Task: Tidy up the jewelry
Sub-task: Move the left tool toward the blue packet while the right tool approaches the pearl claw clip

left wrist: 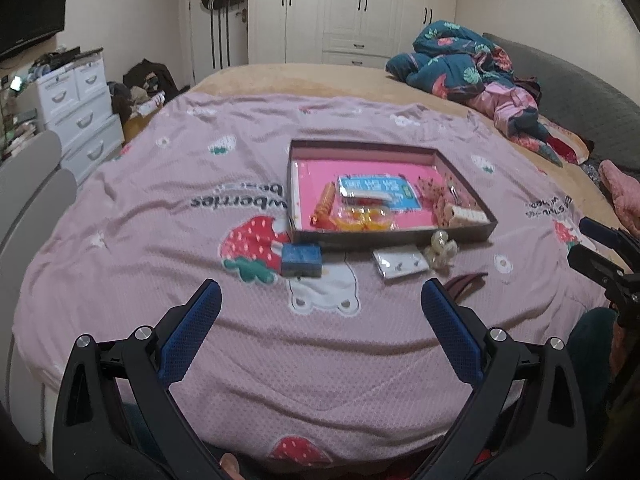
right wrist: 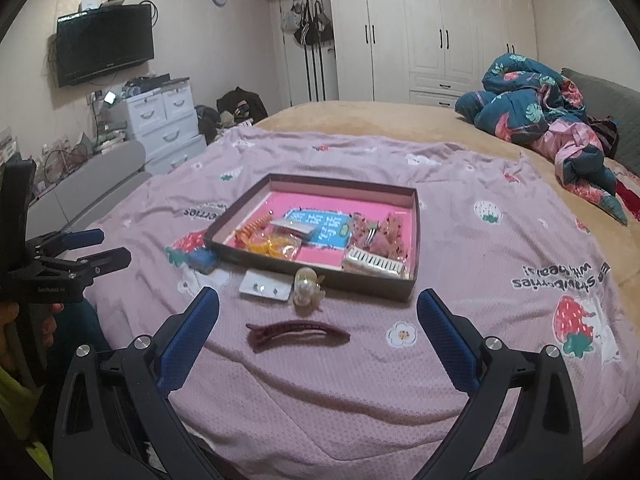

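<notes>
Both sets of jaws gape wide, gripping nothing, over the pink bedspread (right wrist: 460,240). Dark red hair clip (right wrist: 297,335) lies right between the right gripper (right wrist: 318,330) jaws; the tray (left wrist: 390,236) sits well ahead of the left gripper (left wrist: 320,310), blue box (left wrist: 301,260) just beyond.

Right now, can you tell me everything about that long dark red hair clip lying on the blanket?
The dark red hair clip is long, narrow and gently curved, like a banana. It looks like glossy plastic, with two slim prongs lying closed together. It rests flat on the pink strawberry blanket, outside the box, nearer than the pearly claw clip. Nothing grips it: it lies ahead of the right gripper, whose jaws stand wide open. Only the blanket touches it.
</notes>
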